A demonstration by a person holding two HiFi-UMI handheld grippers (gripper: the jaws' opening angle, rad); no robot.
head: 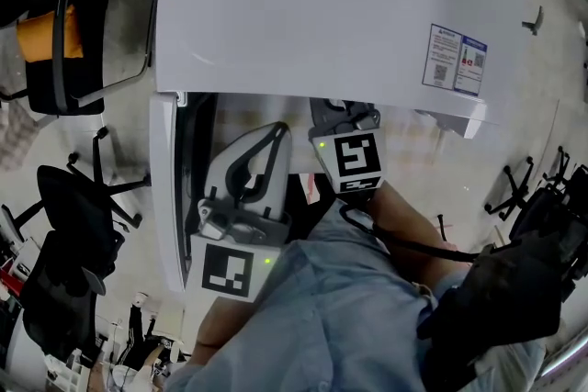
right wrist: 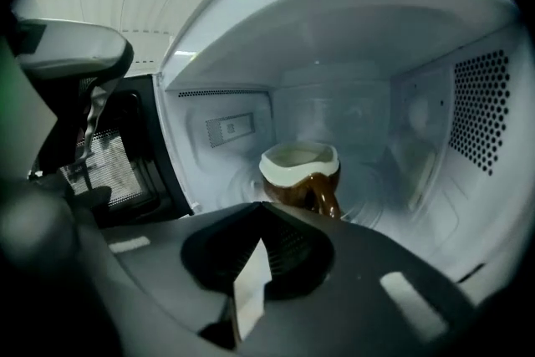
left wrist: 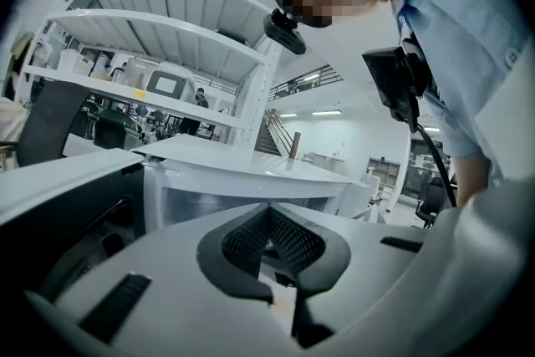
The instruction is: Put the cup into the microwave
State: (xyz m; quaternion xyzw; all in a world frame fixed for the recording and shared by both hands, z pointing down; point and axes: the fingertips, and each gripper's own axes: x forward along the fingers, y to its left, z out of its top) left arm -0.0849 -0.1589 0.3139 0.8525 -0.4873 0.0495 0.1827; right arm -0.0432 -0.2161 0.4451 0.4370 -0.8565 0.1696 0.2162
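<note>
A brown cup with a white rim [right wrist: 294,171] stands upright on the floor of the white microwave [head: 322,5], its handle turned toward me. My right gripper [right wrist: 263,209] is shut and empty, its tips just short of the cup and left of the handle. In the head view the right gripper [head: 344,117] reaches under the microwave's top edge into the cavity. The microwave door [head: 165,188] hangs open at the left. My left gripper [head: 276,131] is shut with nothing in it, beside the open door, outside the cavity [left wrist: 267,211].
The cavity's right wall [right wrist: 481,113] has vent holes, and the door's inner face [right wrist: 117,163] is at the left. Office chairs [head: 83,32] [head: 64,225] stand left of the microwave. A label sticker [head: 457,60] is on its top. White shelving [left wrist: 150,38] rises behind.
</note>
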